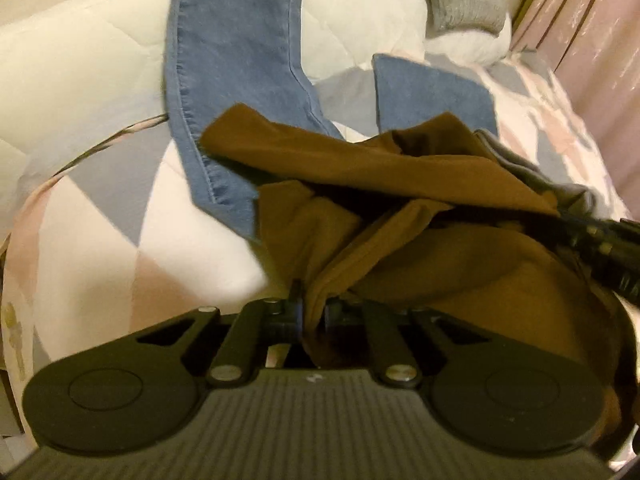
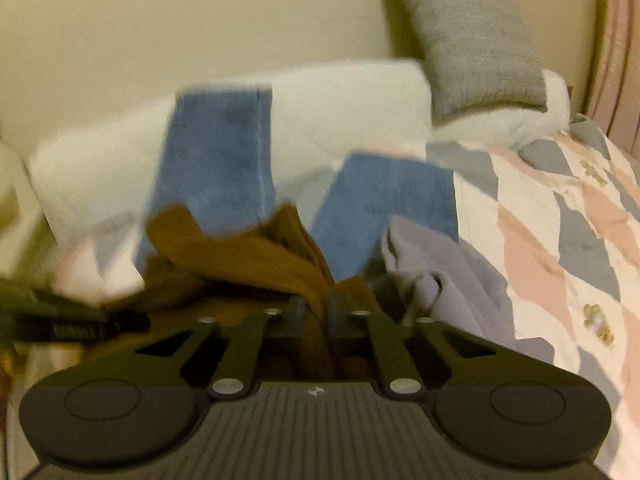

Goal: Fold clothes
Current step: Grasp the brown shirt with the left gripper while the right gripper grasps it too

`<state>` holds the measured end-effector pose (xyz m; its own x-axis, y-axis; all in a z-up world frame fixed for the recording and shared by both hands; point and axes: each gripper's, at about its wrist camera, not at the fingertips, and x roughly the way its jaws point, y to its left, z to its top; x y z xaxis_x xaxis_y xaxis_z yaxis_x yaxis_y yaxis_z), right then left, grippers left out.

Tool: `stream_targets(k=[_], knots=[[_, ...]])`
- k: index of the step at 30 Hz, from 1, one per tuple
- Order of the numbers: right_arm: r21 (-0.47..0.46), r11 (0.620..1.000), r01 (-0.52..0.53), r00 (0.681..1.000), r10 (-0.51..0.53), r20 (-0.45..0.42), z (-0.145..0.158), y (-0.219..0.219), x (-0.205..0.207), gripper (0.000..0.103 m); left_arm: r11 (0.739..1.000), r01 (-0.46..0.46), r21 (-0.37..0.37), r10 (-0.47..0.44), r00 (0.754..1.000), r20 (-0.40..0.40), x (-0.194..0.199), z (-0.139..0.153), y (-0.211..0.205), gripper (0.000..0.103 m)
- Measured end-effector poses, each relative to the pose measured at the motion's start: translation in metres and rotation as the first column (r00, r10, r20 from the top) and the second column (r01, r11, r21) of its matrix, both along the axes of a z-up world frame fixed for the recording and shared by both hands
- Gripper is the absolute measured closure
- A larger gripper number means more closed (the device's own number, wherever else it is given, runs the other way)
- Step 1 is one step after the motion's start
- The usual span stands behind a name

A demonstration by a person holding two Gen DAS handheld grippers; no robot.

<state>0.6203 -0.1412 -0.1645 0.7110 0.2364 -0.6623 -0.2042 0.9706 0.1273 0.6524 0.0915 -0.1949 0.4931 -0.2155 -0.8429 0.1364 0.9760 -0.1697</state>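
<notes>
A brown garment (image 1: 384, 184) lies bunched on the bed, stretched between both grippers. My left gripper (image 1: 312, 312) is shut on a fold of it at its near edge. My right gripper (image 2: 314, 310) is shut on another fold of the brown garment (image 2: 248, 252); it shows as a black shape at the right edge of the left wrist view (image 1: 600, 240). Blue jeans (image 1: 236, 64) lie spread behind the brown garment, legs pointing away, also in the right wrist view (image 2: 216, 160). A pale lilac garment (image 2: 448, 276) is crumpled just right of the right gripper.
The bed has a quilt (image 2: 560, 216) in pink, grey and white patches. A white folded duvet (image 1: 80, 64) sits at the back, with a grey pillow (image 2: 472, 40) and a white pillow (image 2: 532, 124) at the head. A pink headboard (image 1: 592, 28) stands far right.
</notes>
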Motion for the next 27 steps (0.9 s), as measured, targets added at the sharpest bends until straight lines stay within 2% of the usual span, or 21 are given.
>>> stream_targets(k=[3,7,8,10,12,14,15,18,22,24,26,27], knots=[[0.092,0.994,0.056,0.996,-0.063,0.071,0.025,-0.006,-0.031,0.103,1.000,0.007,-0.027,-0.006,0.999,0.035,-0.021,0.023,0.013,0.097],[0.262,0.958,0.115,0.962,-0.173,0.213,0.076,-0.026,-0.092,0.103,0.999,0.033,-0.042,-0.029,0.995,0.095,-0.059,0.063,0.033,0.097],[0.274,0.954,0.122,0.957,-0.186,0.221,0.086,-0.030,-0.104,0.103,0.998,0.037,-0.046,-0.033,0.995,0.090,-0.068,0.068,0.038,0.097],[0.269,0.955,0.128,0.968,-0.179,0.176,0.095,-0.036,-0.119,0.103,0.998,0.038,-0.040,-0.036,0.998,0.058,-0.085,0.069,0.047,0.097],[0.207,0.974,0.095,0.986,-0.121,0.118,0.091,-0.032,-0.125,0.096,0.999,0.037,-0.024,-0.036,0.999,0.025,-0.100,0.061,0.052,0.096],[0.098,0.994,0.047,0.996,-0.054,0.070,0.081,-0.017,-0.123,0.077,0.999,0.032,-0.027,-0.032,0.999,-0.010,-0.107,0.049,0.053,0.096],[0.048,0.999,0.009,0.999,-0.011,0.046,0.077,-0.008,-0.120,0.064,0.999,0.030,-0.034,-0.031,0.999,-0.025,-0.110,0.043,0.052,0.096],[-0.119,0.988,-0.098,0.992,0.106,0.067,0.062,0.028,-0.105,0.061,0.999,0.030,-0.037,-0.031,0.999,-0.027,-0.110,0.035,0.046,0.096],[-0.300,0.924,-0.235,0.961,0.268,0.072,0.042,0.076,-0.078,0.057,0.999,0.036,-0.014,-0.036,0.999,-0.009,-0.107,0.035,0.037,0.090],[-0.364,0.894,-0.262,0.949,0.307,0.069,0.032,0.091,-0.063,0.057,0.999,0.048,0.016,-0.048,0.999,0.024,-0.104,0.038,0.034,0.084],[-0.363,0.892,-0.269,0.948,0.312,0.063,0.025,0.097,-0.047,0.057,0.996,0.070,0.051,-0.073,0.996,0.048,-0.097,0.037,0.028,0.069],[-0.353,0.895,-0.272,0.949,0.311,0.056,0.022,0.099,-0.039,0.057,0.994,0.081,0.076,-0.085,0.995,0.048,-0.093,0.034,0.025,0.068]])
